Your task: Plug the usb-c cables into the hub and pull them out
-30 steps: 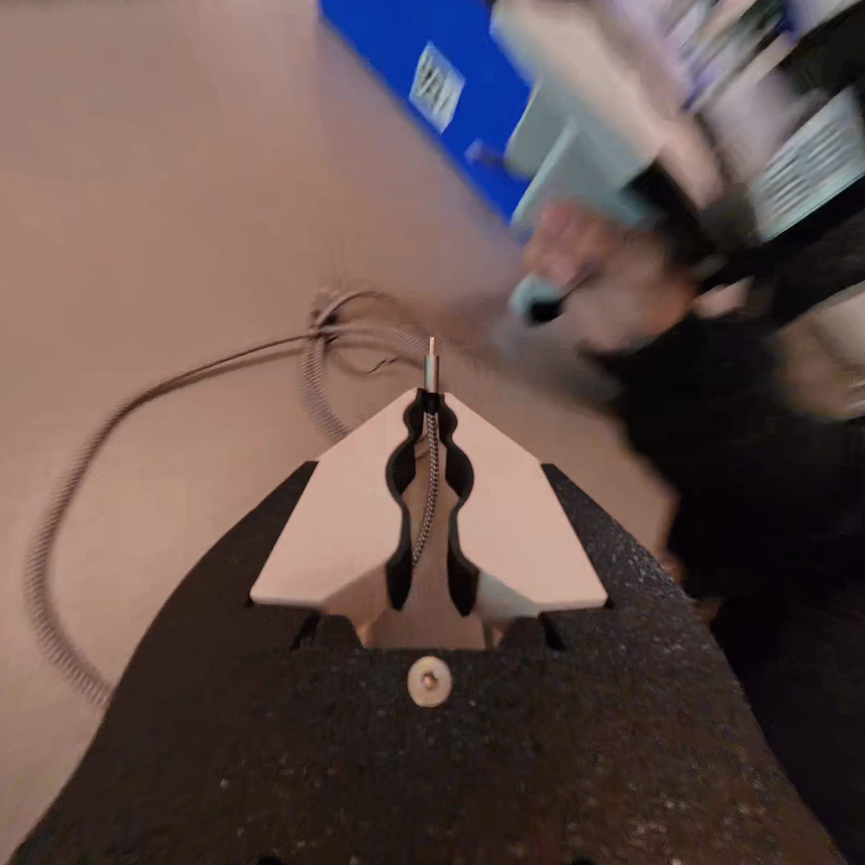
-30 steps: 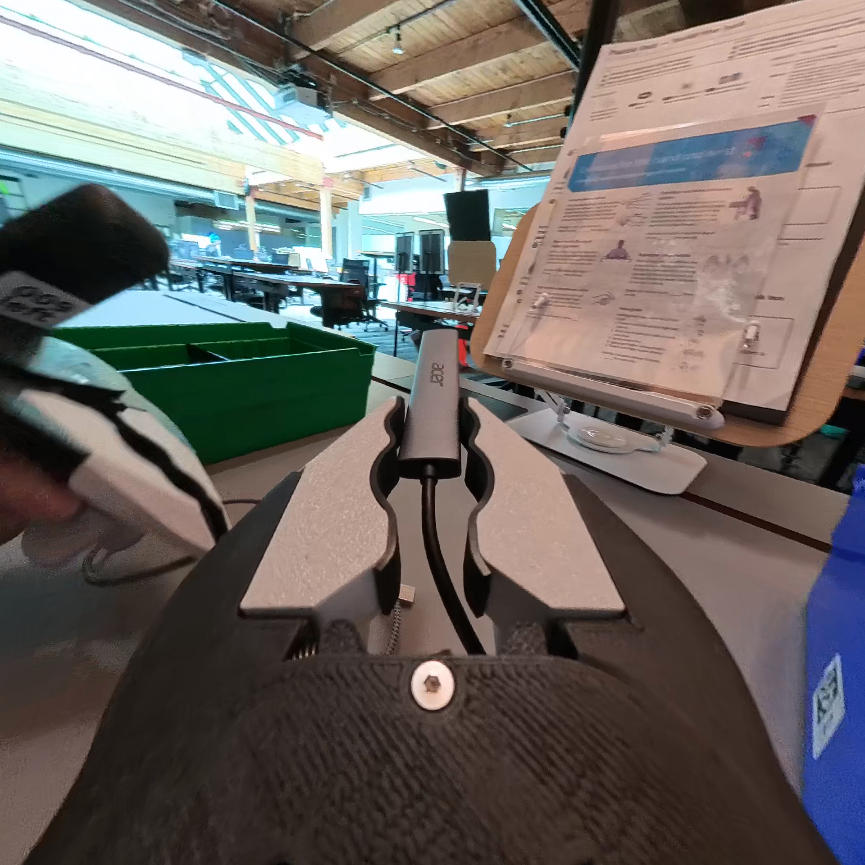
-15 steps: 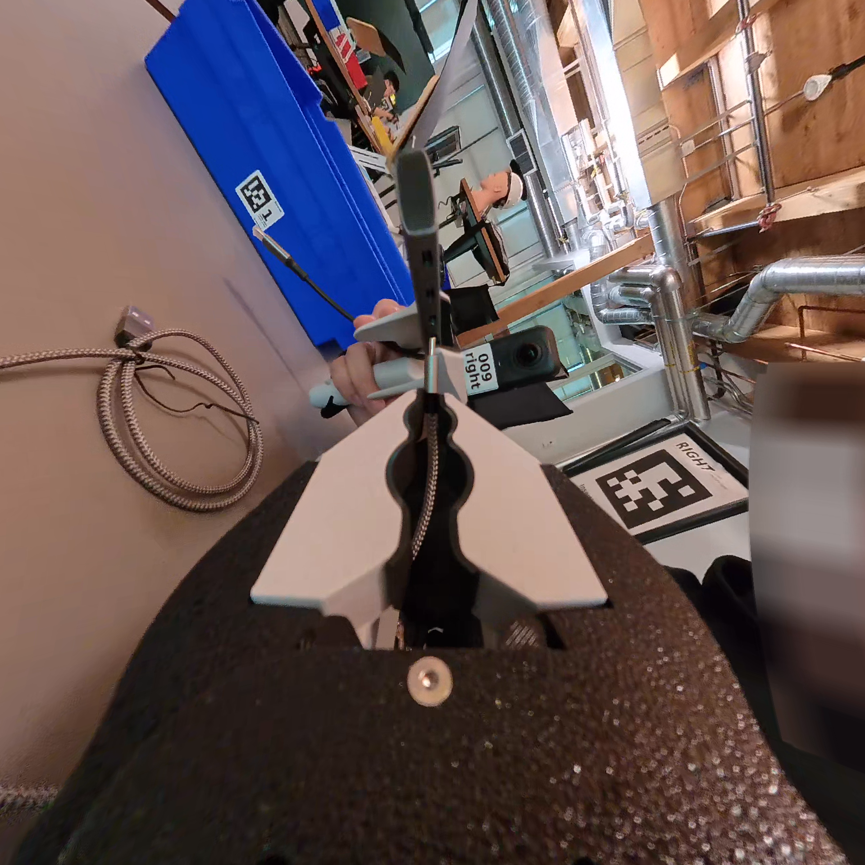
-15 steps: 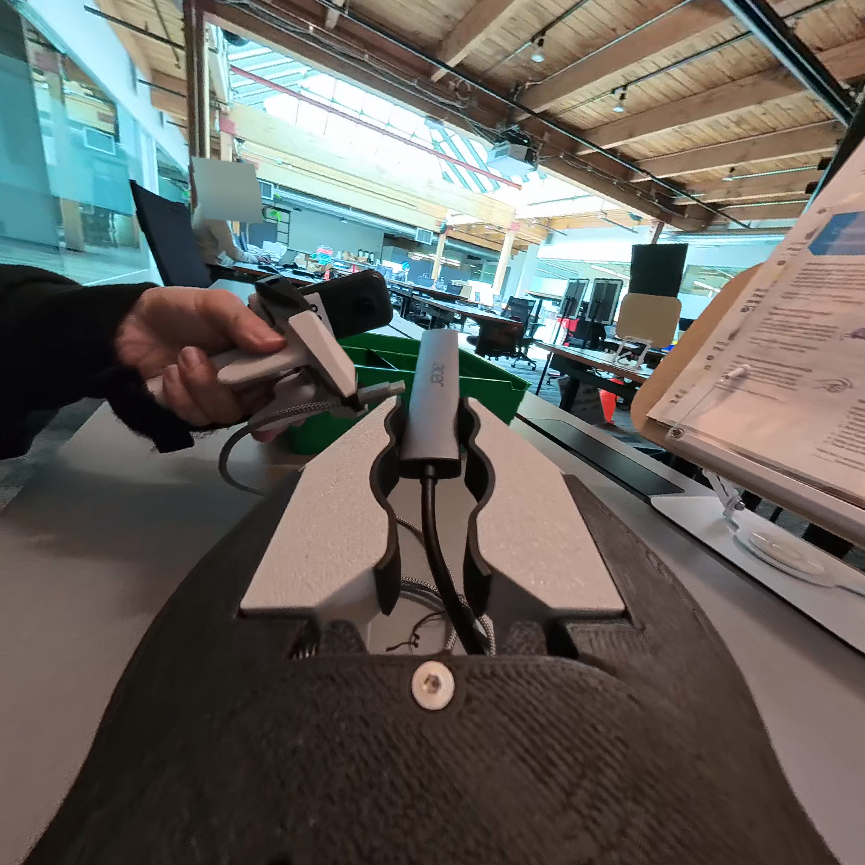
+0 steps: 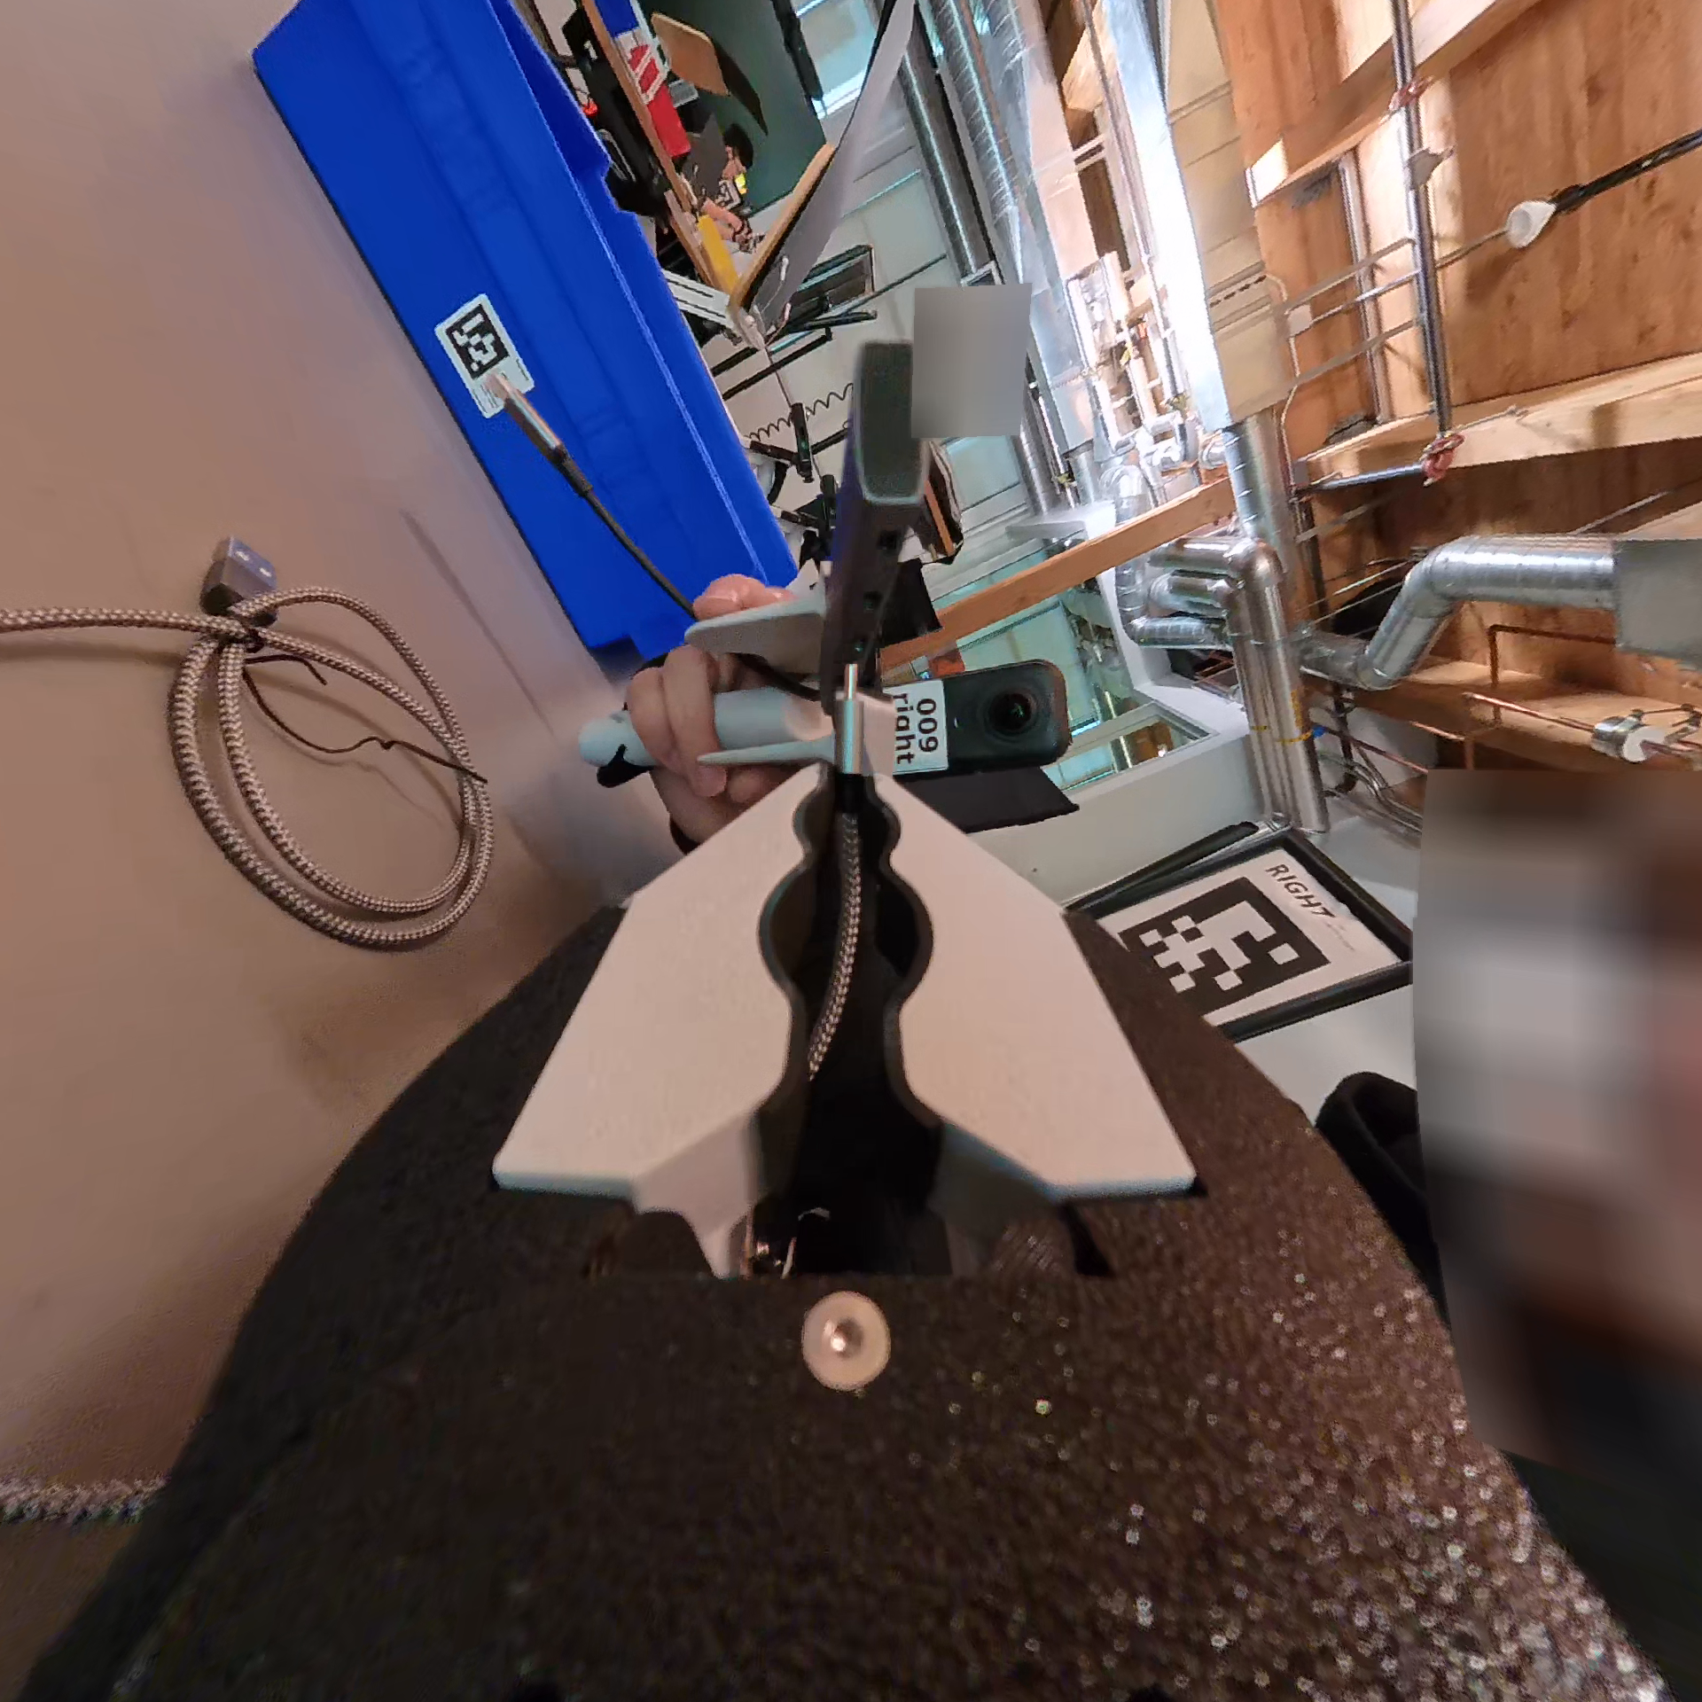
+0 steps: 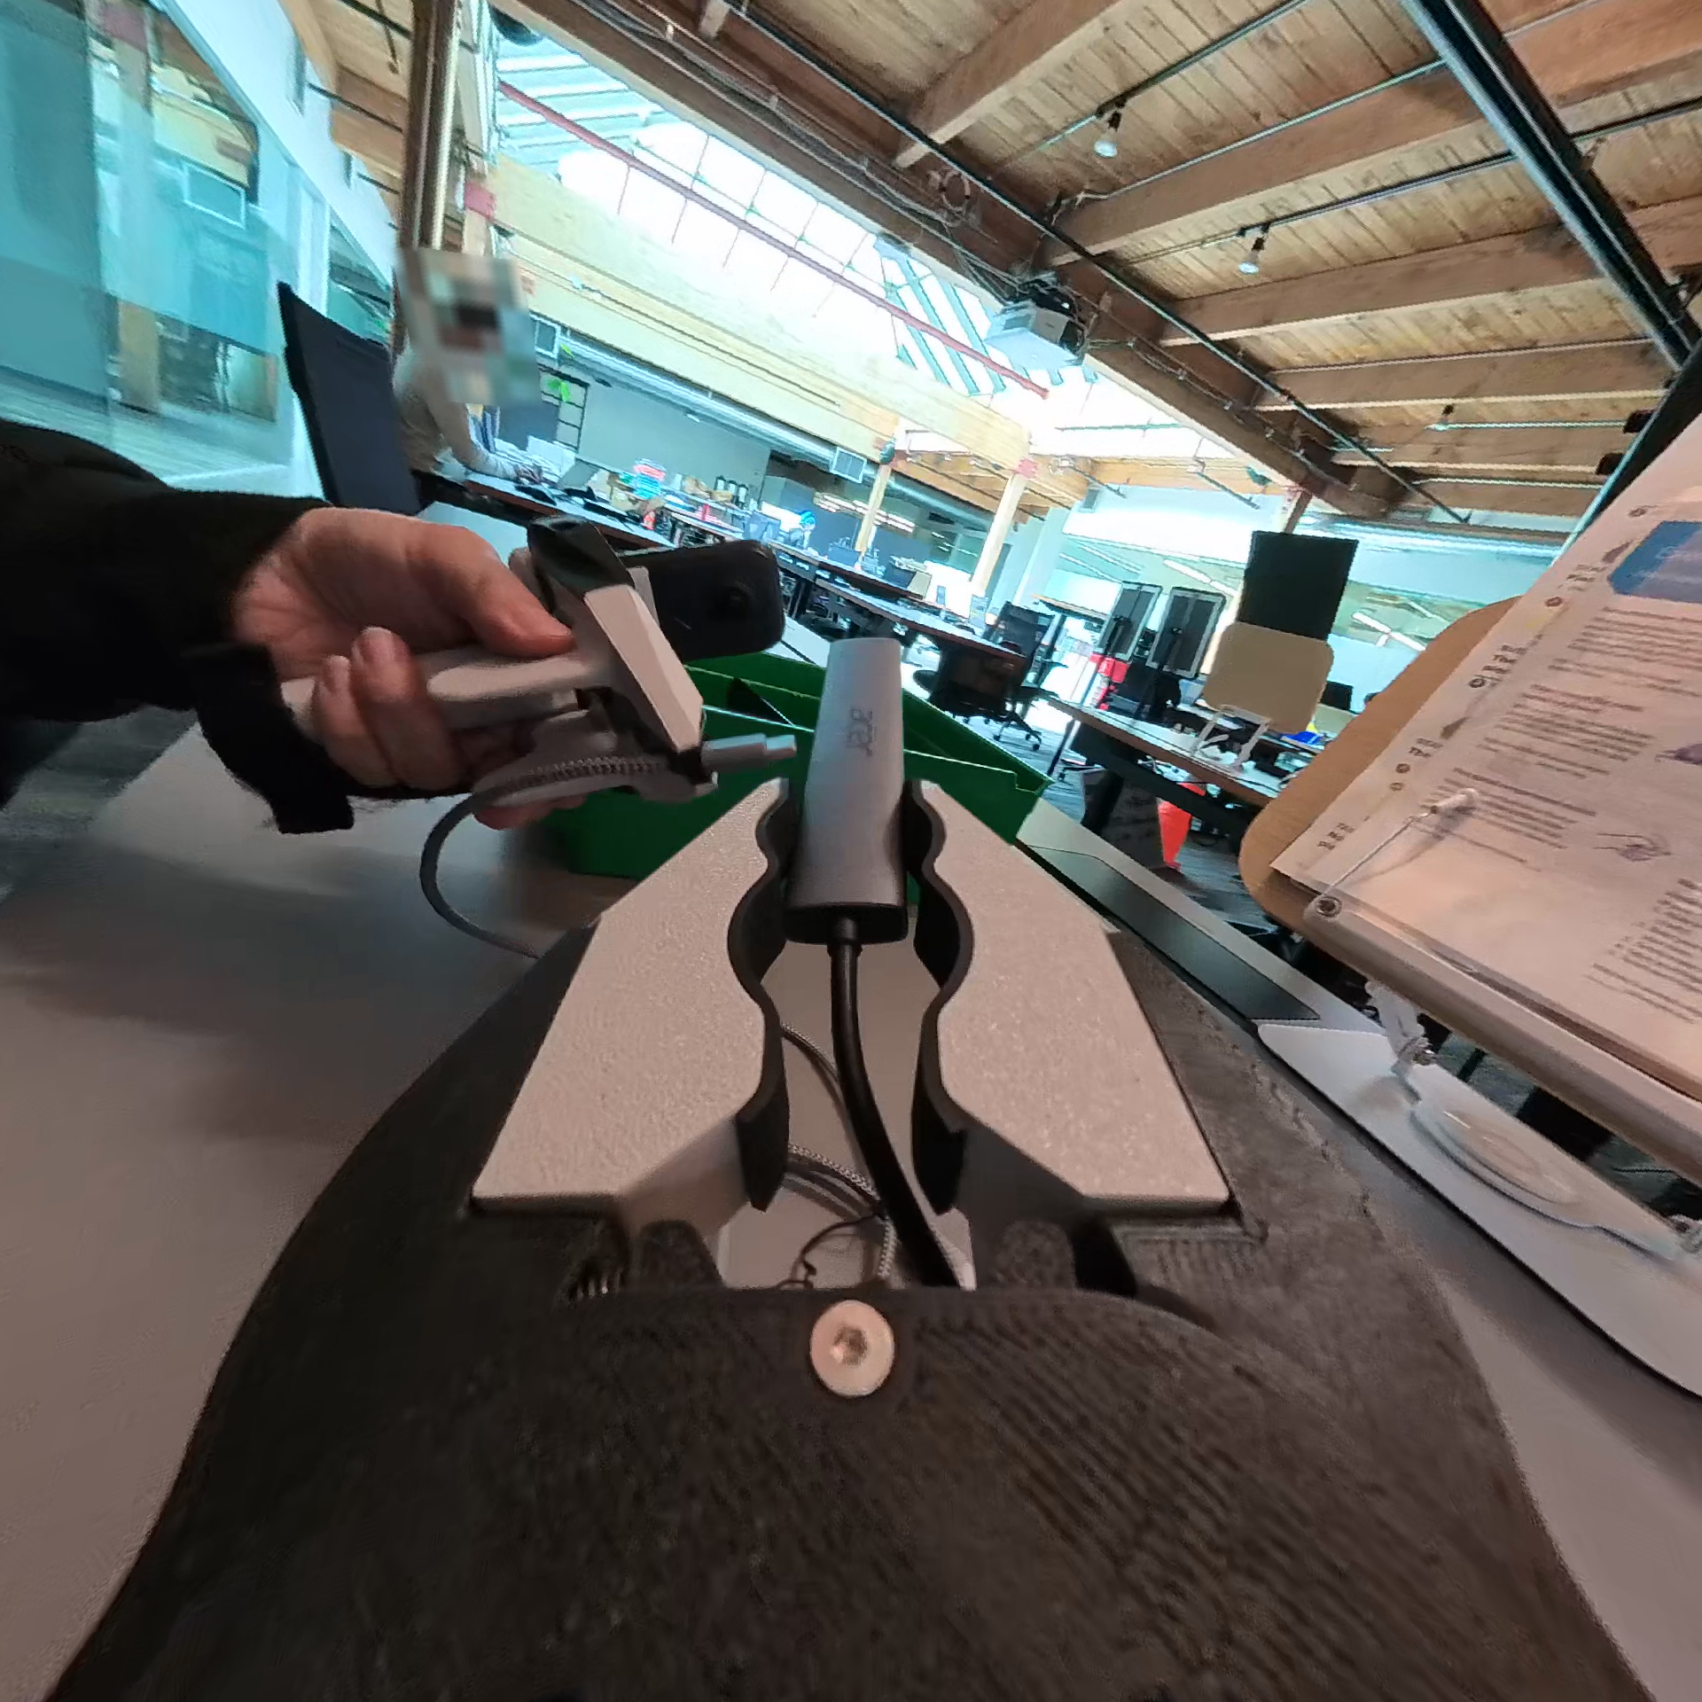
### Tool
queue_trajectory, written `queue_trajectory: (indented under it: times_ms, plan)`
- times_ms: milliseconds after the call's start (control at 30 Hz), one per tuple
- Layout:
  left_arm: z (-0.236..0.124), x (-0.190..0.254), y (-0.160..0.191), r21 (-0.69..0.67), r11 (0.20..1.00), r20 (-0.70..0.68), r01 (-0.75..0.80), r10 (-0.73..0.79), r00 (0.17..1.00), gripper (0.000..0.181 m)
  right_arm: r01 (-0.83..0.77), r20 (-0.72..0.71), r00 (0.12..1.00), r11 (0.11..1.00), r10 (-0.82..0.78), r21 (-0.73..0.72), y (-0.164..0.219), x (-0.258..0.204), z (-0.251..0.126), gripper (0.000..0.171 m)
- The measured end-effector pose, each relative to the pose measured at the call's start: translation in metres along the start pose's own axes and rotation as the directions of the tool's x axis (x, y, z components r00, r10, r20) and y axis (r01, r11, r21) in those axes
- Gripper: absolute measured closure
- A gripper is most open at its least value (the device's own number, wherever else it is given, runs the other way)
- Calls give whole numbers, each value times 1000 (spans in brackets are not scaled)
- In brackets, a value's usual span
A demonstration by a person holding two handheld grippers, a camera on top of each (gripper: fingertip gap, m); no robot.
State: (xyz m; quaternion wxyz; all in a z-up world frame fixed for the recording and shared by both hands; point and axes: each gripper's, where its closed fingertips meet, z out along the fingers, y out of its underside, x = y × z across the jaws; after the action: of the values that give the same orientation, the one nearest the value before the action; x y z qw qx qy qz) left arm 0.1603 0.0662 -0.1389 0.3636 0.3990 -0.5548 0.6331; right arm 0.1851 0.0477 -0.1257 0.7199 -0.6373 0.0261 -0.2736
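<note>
One slim grey hub (image 6: 852, 774) — pinched upright by the right gripper (image 6: 849, 829); one braided cable (image 5: 843, 930) nipped in the left gripper (image 5: 849, 792), silver plug just short of the hub's side.

Pale grey-beige flat tabletop (image 5: 184, 276). Lying on it: coiled grey braided cable (image 5: 276, 829) with a grey USB plug (image 5: 241, 573) at the coil's top; blue plastic bin (image 5: 516, 304) along one edge; green plastic divided bin (image 6: 737, 810) at the far edge; wooden document stand on a white base (image 6: 1510, 1197) to the right side; framed black-and-white marker card (image 5: 1234, 949) near the table's edge.
</note>
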Motion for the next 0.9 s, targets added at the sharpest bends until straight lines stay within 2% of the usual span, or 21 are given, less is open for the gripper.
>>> queue_trajectory:
  times_ms: [400,733,900]
  plan:
    - [-3,7,4,-30,999,-46,27,-28,999,179,15,72,997,1000,-15,11,-2,-10,-2,149]
    - [-9,5,5,-20,1000,-8,10,-10,1000,180,-13,88,996,1000,12,12,-1,-13,0,150]
    - [-7,0,5,-22,1000,13,10,-10,1000,180,44,90,995,999,-42,-19,4,-17,2,149]
